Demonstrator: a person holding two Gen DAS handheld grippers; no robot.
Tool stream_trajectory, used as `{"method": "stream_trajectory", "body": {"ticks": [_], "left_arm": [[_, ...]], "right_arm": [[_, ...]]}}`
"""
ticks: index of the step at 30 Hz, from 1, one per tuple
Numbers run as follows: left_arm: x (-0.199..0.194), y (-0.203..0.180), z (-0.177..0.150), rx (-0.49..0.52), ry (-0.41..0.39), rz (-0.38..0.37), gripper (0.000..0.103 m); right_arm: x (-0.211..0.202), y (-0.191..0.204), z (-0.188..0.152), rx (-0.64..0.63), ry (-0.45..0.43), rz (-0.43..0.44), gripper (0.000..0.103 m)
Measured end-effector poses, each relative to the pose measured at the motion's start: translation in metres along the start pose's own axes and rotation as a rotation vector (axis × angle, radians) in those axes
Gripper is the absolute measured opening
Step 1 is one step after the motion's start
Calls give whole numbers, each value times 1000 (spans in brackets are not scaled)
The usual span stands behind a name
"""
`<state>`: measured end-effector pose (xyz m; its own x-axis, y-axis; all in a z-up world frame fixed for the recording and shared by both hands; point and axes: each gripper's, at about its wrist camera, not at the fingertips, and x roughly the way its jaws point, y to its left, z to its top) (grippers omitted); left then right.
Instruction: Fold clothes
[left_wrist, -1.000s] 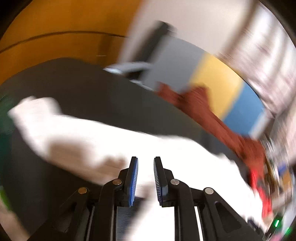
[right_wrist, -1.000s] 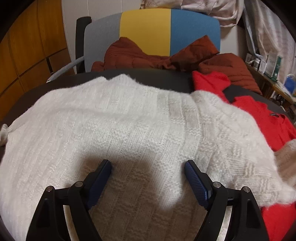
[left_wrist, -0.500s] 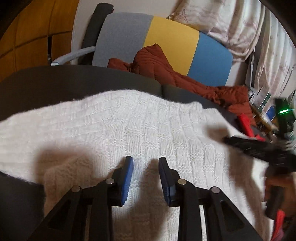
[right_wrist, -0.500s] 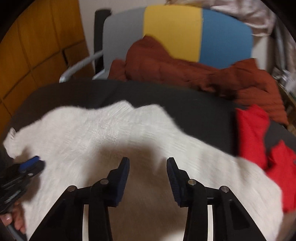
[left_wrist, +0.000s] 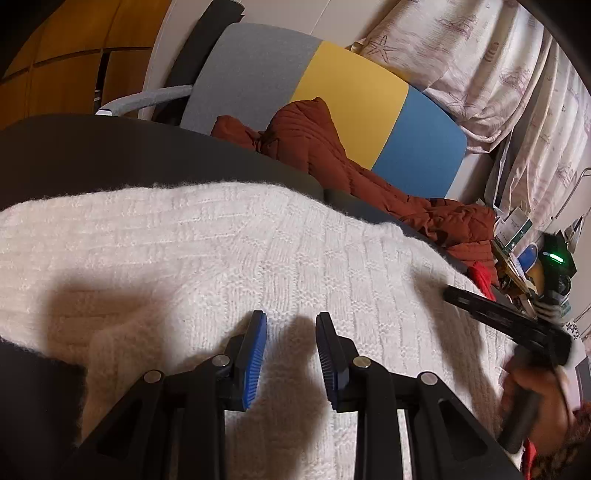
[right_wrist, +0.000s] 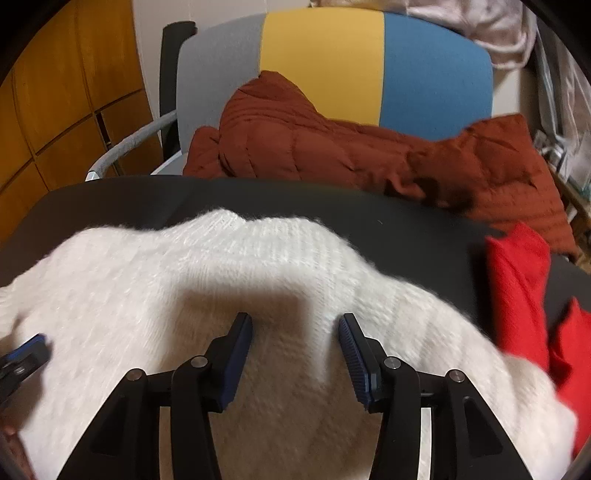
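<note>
The white knit sweater (right_wrist: 258, 295) lies spread on the dark table (right_wrist: 406, 221), its neckline toward the far edge. The left gripper (left_wrist: 291, 325) and the right gripper (right_wrist: 295, 325) hang over it, jaws apart with nothing clamped; the right's just widened. No readable writing.

**Sweater spread across the table, chair behind**

The sweater (right_wrist: 229, 295) lies flat on the table (right_wrist: 406, 229), filling its near side. To its right, on the table, sits a second garment (right_wrist: 521, 288). Behind the table stands a chair (right_wrist: 369, 74), and a quilted jacket (right_wrist: 332, 155) is heaped on its seat, spilling toward the table's far right edge.
</note>
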<state>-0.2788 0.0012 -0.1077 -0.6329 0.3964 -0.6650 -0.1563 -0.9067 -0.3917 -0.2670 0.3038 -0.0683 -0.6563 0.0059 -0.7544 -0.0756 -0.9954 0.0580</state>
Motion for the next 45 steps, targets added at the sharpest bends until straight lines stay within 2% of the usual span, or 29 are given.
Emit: {"method": "stream_trajectory", "body": {"ticks": [3,6,10,14,16,17,18,20,22,26,29,33,34,35,36,37,38,40,43,44,45], "left_arm": [[-3,-12,1,50,23,72,28],[-12,-27,-2,107,42,142,28],[-29,-42,-30,99,94,33,31],[-34,-43,-54,123,92,5,34],[-35,-32,-55,77,91,-47,33],[-35,-25,-54,46,91,-79,33],[-35,-22,-54,32,90,-96,33],[-35,-24,-54,48,87,-85,33],[-35,-28,-55,66,85,-67,33],[-35,-28,-56,65,81,-67,33],[-35,-29,-57,64,78,-67,33],[-35,-27,-57,66,77,-68,33],[-35,-27,-57,67,78,-70,33],[-34,-27,-57,67,78,-71,33],[-34,-27,-57,67,78,-72,33],[-34,-26,-57,67,78,-73,33],[-34,-26,-56,67,78,-74,33],[-34,-26,-56,68,78,-75,33],[-34,-26,-56,68,79,-77,33],[-34,-26,-56,67,79,-77,33],[-34,-26,-56,67,79,-78,33]], "right_arm": [[-47,0,-25,34,-37,72,50],[-73,5,-65,13,8,51,50],[-77,-5,-112,46,57,13,55],[-90,-21,-120,142,20,86,57],[-111,-41,-125,246,-27,159,62],[-128,-57,-131,317,-69,178,69],[-144,-78,-138,393,-108,178,76],[-177,-121,-152,545,-184,167,78],[-209,-171,-168,703,-226,121,81],[-238,-261,-188,992,-234,68,90],[-227,-313,-190,1163,-164,121,90],[-193,-356,-200,1394,-97,193,90],[-187,-360,-202,1412,-71,201,88],[-180,-363,-203,1423,-43,212,68],[-173,-367,-205,1433,-14,222,34],[-167,-370,-207,1444,14,232,19],[-171,-367,-200,1409,-28,240,11],[-186,-360,-184,1316,-146,255,9],[-242,-335,-153,1019,-432,238,9],[-255,-327,-148,942,-470,216,9],[-255,-326,-152,930,-458,190,9]]}}
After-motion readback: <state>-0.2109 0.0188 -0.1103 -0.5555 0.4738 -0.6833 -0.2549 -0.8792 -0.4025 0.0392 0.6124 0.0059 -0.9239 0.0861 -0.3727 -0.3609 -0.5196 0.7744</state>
